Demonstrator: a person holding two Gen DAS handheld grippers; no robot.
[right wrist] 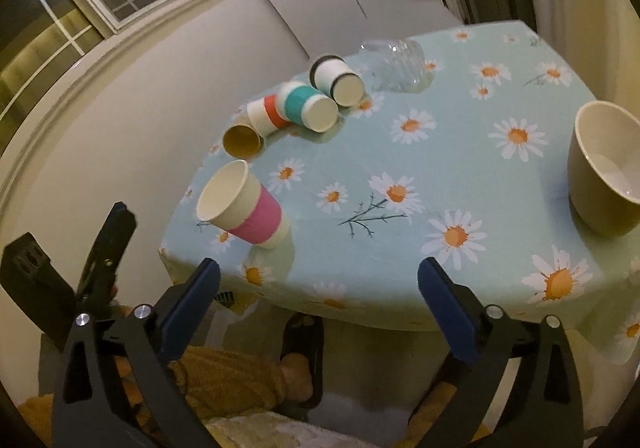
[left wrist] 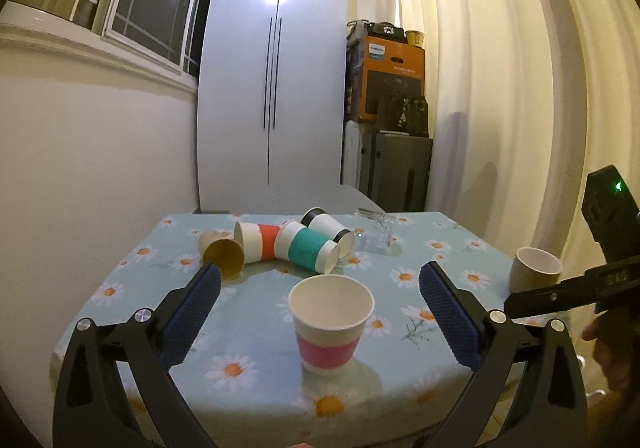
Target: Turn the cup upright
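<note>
A paper cup with a pink band (left wrist: 330,326) stands upright near the table's front edge, between the open fingers of my left gripper (left wrist: 320,310), not touched. It also shows in the right wrist view (right wrist: 244,205). Behind it, several cups lie on their sides: a tan cup (left wrist: 222,254), a red-banded cup (left wrist: 256,240), a teal-banded cup (left wrist: 308,248), a black-rimmed cup (left wrist: 330,232). A clear glass (left wrist: 374,234) lies on its side beyond them. My right gripper (right wrist: 318,278) is open and empty, off the table's front edge.
A beige ceramic cup (right wrist: 604,173) stands upright at the table's right side. The table wears a light blue daisy cloth (left wrist: 400,276). A white wardrobe (left wrist: 276,87), stacked boxes (left wrist: 392,83) and curtains stand behind. A wall runs along the left.
</note>
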